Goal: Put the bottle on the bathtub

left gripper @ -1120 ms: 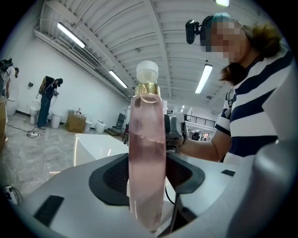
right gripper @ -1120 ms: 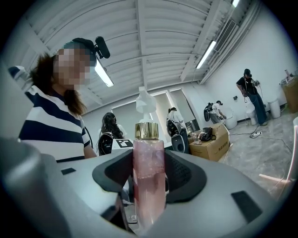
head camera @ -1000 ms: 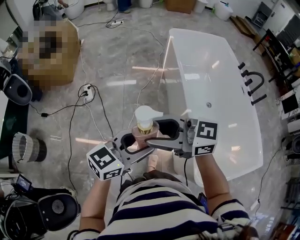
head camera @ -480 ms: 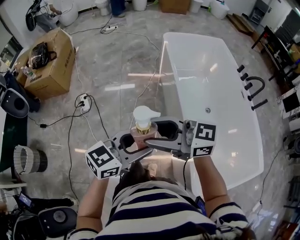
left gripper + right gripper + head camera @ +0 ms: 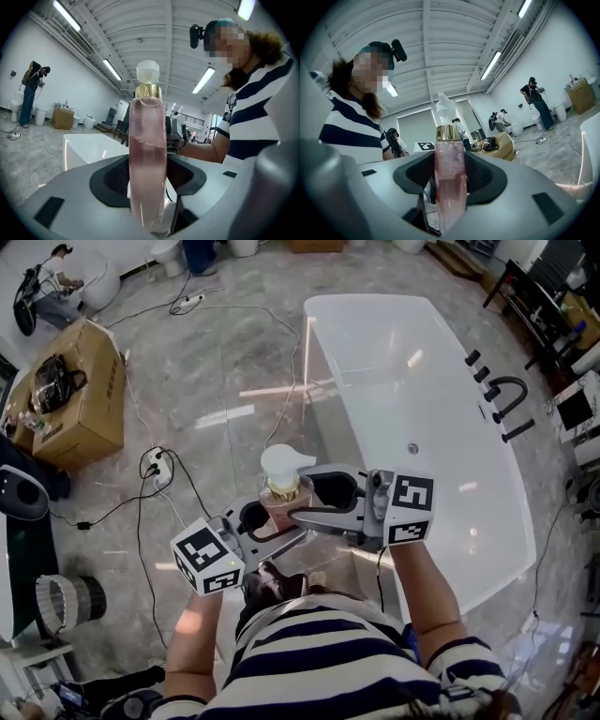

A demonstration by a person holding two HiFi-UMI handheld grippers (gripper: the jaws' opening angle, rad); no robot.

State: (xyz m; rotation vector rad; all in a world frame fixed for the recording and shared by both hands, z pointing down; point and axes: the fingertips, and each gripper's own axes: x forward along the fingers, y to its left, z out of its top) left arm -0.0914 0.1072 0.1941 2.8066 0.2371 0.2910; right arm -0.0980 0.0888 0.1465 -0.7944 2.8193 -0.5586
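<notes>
Bottle — upright, in the air; we hold it with left tongs and right tongs, both clamped on its body. Nearer the bathtub than a second ago — not yet placed.

This is a large, hall-like test space staged with bathroom fittings, not a home. A freestanding white bathtub with black taps stands alone on a glossy marble-look floor. Near it lie an open cardboard box, a power strip and loose cables. Overhead runs a ribbed industrial ceiling with long tube lights. Other people stand working by the far wall.
</notes>
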